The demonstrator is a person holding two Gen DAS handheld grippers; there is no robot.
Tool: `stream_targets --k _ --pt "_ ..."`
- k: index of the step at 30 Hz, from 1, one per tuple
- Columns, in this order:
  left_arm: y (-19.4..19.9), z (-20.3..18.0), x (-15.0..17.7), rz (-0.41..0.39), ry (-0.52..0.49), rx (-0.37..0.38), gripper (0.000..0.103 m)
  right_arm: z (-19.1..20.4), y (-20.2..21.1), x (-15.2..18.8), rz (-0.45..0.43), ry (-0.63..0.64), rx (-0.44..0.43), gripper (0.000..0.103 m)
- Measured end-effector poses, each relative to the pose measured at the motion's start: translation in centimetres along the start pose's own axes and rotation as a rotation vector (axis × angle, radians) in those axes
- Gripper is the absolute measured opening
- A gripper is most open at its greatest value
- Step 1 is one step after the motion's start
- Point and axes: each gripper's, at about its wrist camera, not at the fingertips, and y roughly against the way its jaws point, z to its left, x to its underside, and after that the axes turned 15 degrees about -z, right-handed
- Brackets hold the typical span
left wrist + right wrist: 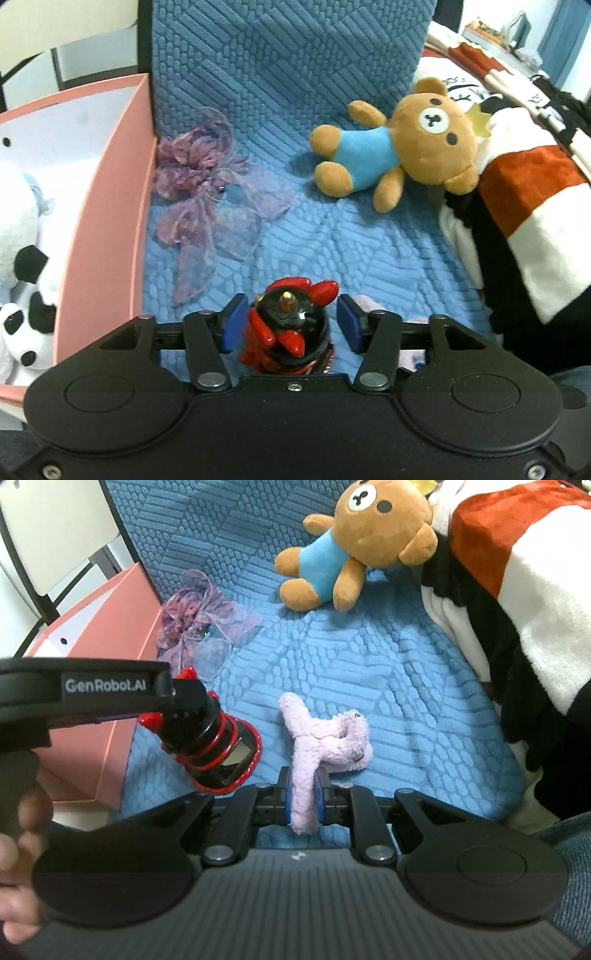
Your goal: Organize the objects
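While the left gripper, jaws wide, straddles the red-black figurine on the blue quilt, the right gripper pinches the lilac plush; next, closing and carrying to the pink box.

Both wrist views look forward, close above the blue quilted seat cushion, sharing the brown plush bear.

Home bedroom: quilted blue cover ahead of the fingers, striped blanket right, plush bear.
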Motion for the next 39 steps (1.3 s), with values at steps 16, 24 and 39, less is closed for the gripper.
stream_targets --k 16,24,39 --pt "-1.0 1.5 0.6 0.057 0.044 0.049 0.073 -0.1 -1.7 -0.7 -0.046 0.069 0.086 0.057" --pt "-1.9 1.1 1.1 0.085 0.030 0.069 0.068 -0.2 -3.0 -1.2 -0.028 0.044 0.068 0.056" --pt "-3.4 0.8 1.4 0.109 0.022 0.037 0.062 -0.8 -2.6 -1.6 -0.026 0.019 0.111 0.047"
